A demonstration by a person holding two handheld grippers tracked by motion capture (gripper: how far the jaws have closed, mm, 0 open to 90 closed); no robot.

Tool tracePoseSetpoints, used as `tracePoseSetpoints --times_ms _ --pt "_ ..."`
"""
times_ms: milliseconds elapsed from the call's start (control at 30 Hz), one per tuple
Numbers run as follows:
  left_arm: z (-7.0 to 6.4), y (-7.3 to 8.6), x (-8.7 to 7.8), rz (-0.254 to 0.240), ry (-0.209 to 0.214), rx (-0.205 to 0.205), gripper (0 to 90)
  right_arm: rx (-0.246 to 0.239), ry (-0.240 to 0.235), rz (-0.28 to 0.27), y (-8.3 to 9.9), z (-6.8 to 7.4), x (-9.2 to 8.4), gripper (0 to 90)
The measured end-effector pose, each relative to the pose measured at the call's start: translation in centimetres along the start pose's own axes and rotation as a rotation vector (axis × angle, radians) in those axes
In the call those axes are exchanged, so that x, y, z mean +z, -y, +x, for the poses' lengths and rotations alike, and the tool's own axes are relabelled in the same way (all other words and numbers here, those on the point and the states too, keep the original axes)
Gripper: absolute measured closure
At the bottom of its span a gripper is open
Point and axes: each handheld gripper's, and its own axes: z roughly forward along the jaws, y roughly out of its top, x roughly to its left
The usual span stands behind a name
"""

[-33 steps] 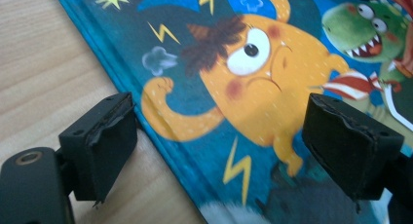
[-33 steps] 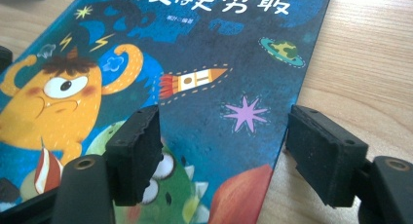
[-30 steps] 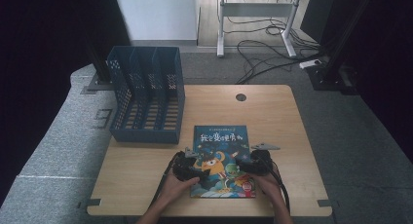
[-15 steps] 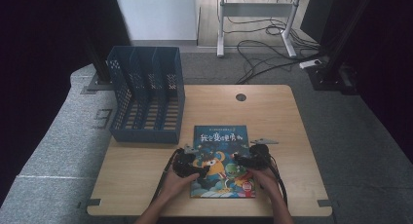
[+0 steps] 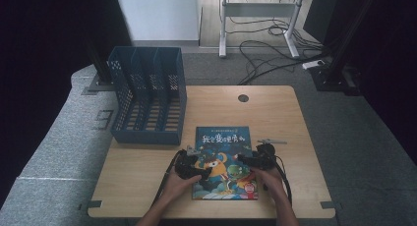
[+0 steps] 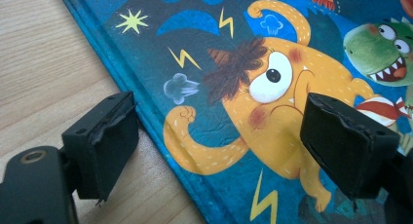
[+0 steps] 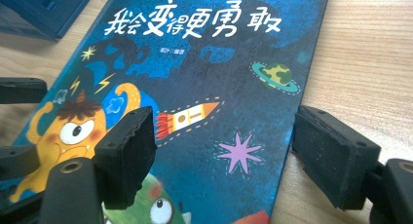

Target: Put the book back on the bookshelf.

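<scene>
Wooden table (image 5: 147, 172) carries a blue picture book (image 5: 223, 162) lying flat near its front edge; left gripper (image 6: 219, 136) and right gripper (image 7: 224, 151) each straddle a side edge, jaws wide, apparently gripping nothing.

The high view is soft and fairly dim, with dark black areas at both sides and the brightest patch on the pale wall and floor at the top. The counter (image 5: 275, 113) is evenly lit, with only faint shadows beneath the hands. Both gripper views are brighter and sharper: the book (image 6: 253, 87) cover shows crisp print and a slight sheen (no harsh glare), while the black jaws near the lens look a little soft. In the right gripper view, the far corners blur slightly.
</scene>
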Motion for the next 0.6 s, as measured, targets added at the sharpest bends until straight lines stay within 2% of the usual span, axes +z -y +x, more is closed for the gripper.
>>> tracePoseSetpoints --times_ms 400,533,600 --pt "0.0 0.0 0.1 -0.003 -0.004 0.008 13.4 0.032 -0.029 0.006 -0.1 -0.1 -0.4 23.0" --pt "0.0 0.1 0.1 -0.007 -0.005 0.005 13.3 0.041 -0.047 -0.011 -0.2 -0.2 -0.7 23.4" --pt "0.1 0.1 0.0 -0.017 0.005 -0.009 13.2 0.053 -0.067 -0.035 -0.3 -0.2 -1.1 23.9"
